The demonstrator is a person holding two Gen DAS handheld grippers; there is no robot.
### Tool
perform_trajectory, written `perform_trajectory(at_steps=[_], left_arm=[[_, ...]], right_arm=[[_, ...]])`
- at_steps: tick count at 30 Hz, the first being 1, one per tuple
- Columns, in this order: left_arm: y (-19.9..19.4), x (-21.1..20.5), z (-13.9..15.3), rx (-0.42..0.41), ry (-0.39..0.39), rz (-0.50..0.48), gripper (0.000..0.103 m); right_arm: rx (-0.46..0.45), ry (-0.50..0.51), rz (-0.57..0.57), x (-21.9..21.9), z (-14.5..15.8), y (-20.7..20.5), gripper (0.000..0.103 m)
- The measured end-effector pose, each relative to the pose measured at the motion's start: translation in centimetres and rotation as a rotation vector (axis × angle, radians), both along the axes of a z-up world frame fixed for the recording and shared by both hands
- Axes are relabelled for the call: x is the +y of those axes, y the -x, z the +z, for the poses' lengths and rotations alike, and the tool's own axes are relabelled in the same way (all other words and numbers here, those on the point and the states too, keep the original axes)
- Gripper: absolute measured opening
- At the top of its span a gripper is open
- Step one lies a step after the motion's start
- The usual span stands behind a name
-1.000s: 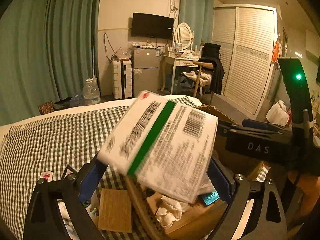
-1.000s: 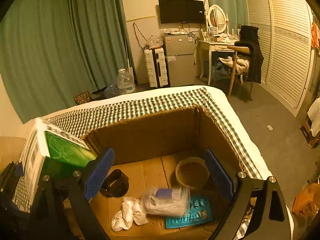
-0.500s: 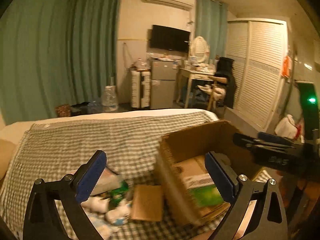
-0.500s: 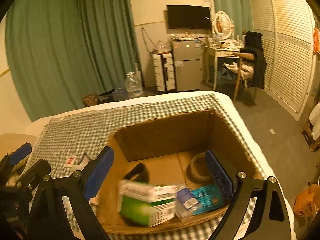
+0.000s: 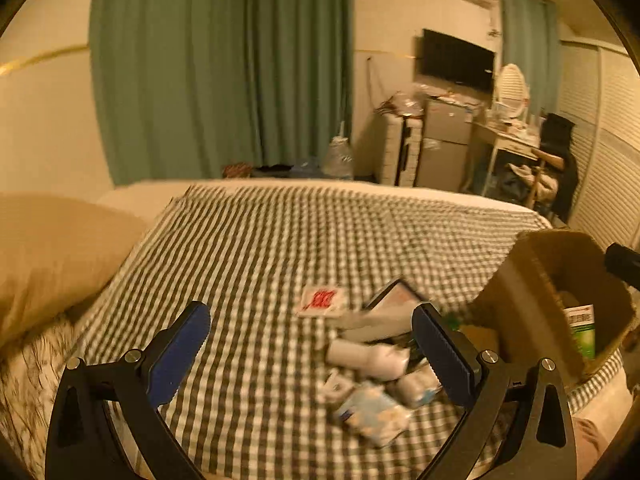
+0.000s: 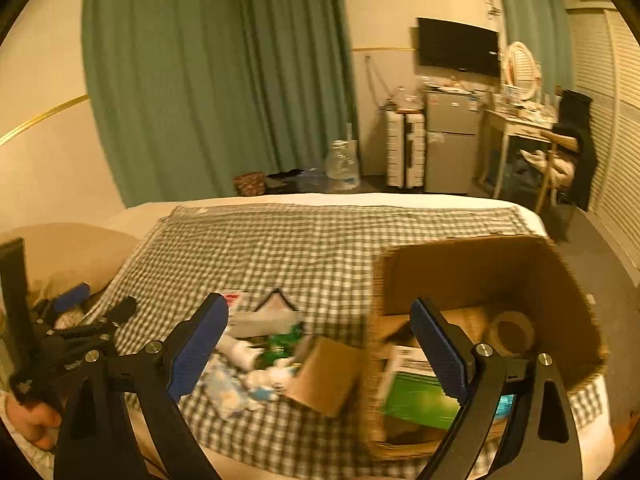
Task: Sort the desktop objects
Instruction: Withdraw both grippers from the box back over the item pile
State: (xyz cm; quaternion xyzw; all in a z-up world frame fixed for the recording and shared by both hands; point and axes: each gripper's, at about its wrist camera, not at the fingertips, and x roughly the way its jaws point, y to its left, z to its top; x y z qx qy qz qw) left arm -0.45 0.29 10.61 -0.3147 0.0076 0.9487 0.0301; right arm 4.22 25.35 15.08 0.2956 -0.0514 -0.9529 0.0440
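Clutter pile (image 5: 372,364) on bed (image 5: 280,240), left of cardboard box (image 6: 480,280). Left tongs (image 5: 312,356), right tongs (image 6: 320,352) both spread, empty. Risk: blurred, overlapping items invite double pickup.

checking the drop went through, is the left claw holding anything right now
No, the left claw is open with nothing between its fingers, and the green and white box lies inside the cardboard box.

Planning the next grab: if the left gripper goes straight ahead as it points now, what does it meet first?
Likely the checked cloth on the bed; the left gripper is open, the small-item pile slightly right. Depth unclear.
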Motion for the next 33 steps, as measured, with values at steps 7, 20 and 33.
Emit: perform_trajectory(at_steps=[7,20,33], left_arm=[[0.0,-0.8,-6.6,-0.1,-0.047,-0.003,0.103],[1.2,3.4,-14.2,-0.292,-0.123,-0.094,0.103],[2.8,3.7,-16.9,-0.332,-0.207,-0.154,0.083]], right_arm=[[-0.065,-0.021,0.043,-3.7,-5.3,1.9,0.092],[-0.173,-0.034,0.05,-5.4,-10.9,4.8,0.092],[-0.295,-0.093,0.07,-6.5,-14.4,6.9,0.092]])
